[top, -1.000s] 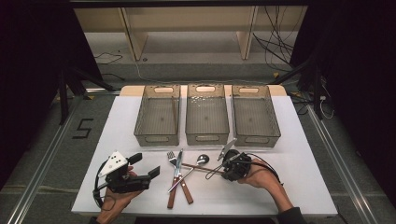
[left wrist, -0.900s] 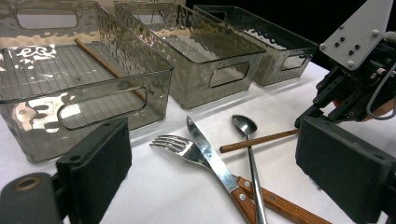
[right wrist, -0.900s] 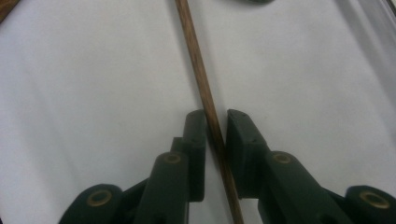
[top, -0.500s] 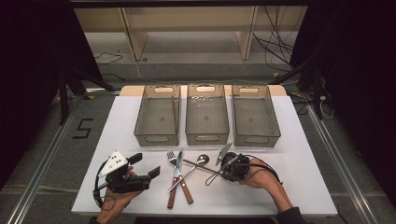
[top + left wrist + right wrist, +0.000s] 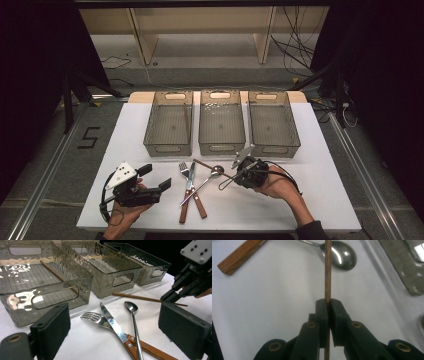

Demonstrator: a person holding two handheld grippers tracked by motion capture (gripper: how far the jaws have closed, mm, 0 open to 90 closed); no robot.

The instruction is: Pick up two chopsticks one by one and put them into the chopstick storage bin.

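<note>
Chopstick [image 5: 328, 270], a thin brown wooden stick, is clamped between the closed jaws of the right tool [image 5: 328, 302] and runs straight out from them, passing just beside the bowl of a spoon [image 5: 343, 255]; in the high view it lies low over the white surface [image 5: 310, 150], in front of the middle bin.

Starting from the left, the left tool [image 5: 150, 180] rests in the person's left hand near the front edge of the surface, its jaws wide apart with nothing between them, pointing toward the cutlery. Behind it stands the left bin [image 5: 169, 145], a clear smoky tray with a second wooden stick [image 5: 58, 275] lying slantwise inside. Next comes the cutlery pile: a fork [image 5: 93, 317] and a knife [image 5: 112, 323] with a wooden handle crossing each other, and the spoon lying alongside them with its bowl toward the bins. The middle bin [image 5: 221, 146] sits behind this pile, touching neither. Further right, the right tool [image 5: 235, 172] is held in the person's right hand, gripping the chopstick near one end. The right bin [image 5: 274, 145] stands just behind that hand
</note>
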